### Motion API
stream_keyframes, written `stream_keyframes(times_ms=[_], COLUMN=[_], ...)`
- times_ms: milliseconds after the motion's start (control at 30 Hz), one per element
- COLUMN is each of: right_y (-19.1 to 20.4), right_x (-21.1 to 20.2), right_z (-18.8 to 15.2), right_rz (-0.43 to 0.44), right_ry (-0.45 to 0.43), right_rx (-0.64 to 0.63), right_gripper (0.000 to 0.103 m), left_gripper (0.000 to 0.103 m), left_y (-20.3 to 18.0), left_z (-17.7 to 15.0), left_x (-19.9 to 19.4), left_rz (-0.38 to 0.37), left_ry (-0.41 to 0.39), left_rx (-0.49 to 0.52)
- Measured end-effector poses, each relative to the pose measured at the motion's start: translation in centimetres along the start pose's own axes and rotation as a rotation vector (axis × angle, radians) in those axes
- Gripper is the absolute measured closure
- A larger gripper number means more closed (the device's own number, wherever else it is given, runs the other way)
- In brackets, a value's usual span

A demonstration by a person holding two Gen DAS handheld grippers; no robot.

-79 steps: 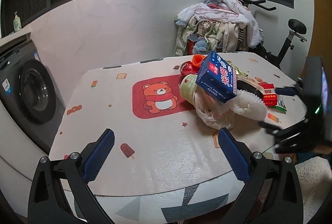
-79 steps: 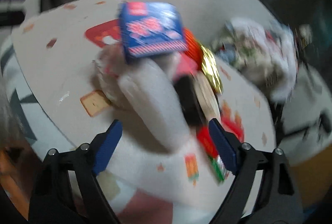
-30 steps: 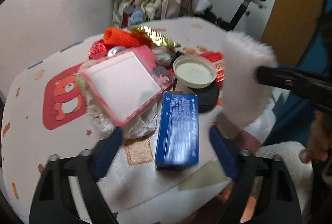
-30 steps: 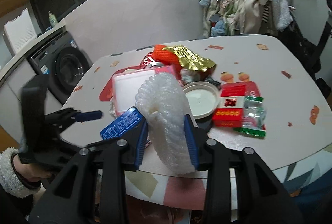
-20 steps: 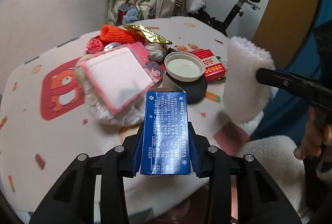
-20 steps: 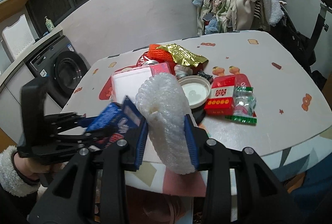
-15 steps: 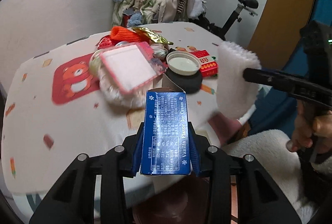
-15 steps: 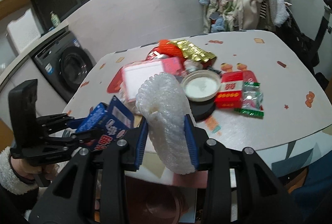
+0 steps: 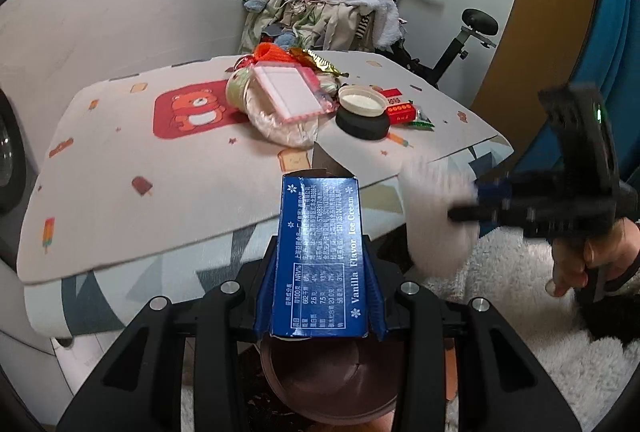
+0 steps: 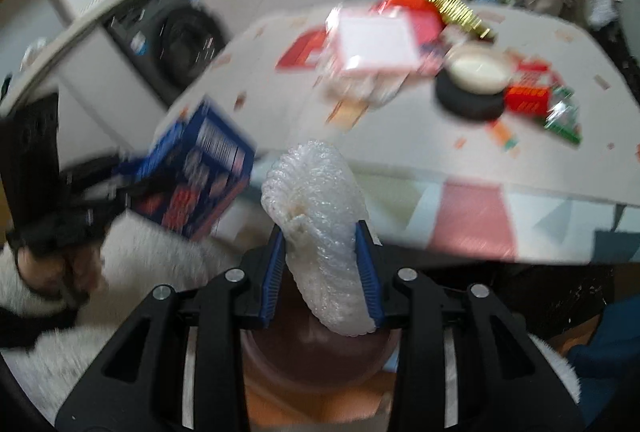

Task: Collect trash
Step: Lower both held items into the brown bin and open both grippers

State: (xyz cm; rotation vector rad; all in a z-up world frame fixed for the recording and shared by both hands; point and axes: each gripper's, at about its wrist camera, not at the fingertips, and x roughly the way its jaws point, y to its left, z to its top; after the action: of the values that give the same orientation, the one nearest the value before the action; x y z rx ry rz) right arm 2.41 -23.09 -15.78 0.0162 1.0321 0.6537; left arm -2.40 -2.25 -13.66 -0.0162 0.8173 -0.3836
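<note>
I have my left gripper [image 9: 320, 296] clamped on the blue ice cream box [image 9: 322, 256], which stands up between the fingers with its open flap at the far end, and my right gripper [image 10: 322, 272] pinched on the roll of white foam wrap [image 10: 320, 244], which bulges out above and beyond the fingertips. Directly below both sets of fingers sits a brown round bin [image 9: 328, 380], so I judge the step in hand is the drop. To do it well I want each piece centred over the rim before I let go, the box tipped down so it slides in end first, not catching its flap on the edge. The foam is springy and may cling to one pad, so I would spread wide and give it a moment. The right wrist view is smeared, so I cannot be sure how squarely the foam sits over the opening. Beyond the fingertips, the table [image 9: 120, 168] holds more trash: the pink tray [image 9: 290, 92], the lidded tub [image 9: 362, 112] and the red carton [image 9: 398, 108].
</note>
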Motion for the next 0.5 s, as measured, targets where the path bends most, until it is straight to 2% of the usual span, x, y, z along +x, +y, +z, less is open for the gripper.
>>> stream_keyframes(times_ms=[133,267,400,467,500], right_y=[0.7,0.5,0.5,0.4,0.2], right_x=[3.6,6.8,8.4,8.9,8.9], right_z=[-1.9,-2.5,-2.5,-2.4,-2.4], right_rz=[0.012,0.017,0.016,0.011,0.007], right_ry=[0.153,0.222,0.246,0.241,0.227], right_rx=[-0.005,0.021,0.018,0.01,0.008], right_gripper=[0.066,0.065,0.055,0.047,0.038], left_gripper=[0.066,0.066,0.066,0.066,0.066], left_y=[0.3,0.1,0.2,0.1,0.0], left_z=[-1.1,-1.7,-2.2,-2.4,-2.6], left_x=[0.2,0.9,1.5,2.0,2.2], left_rz=[-0.015,-0.005,-0.013,0.001,0.012], left_ry=[0.01,0.027,0.04,0.052,0.059], left_rx=[-0.022,0.001,0.025,0.045,0.057])
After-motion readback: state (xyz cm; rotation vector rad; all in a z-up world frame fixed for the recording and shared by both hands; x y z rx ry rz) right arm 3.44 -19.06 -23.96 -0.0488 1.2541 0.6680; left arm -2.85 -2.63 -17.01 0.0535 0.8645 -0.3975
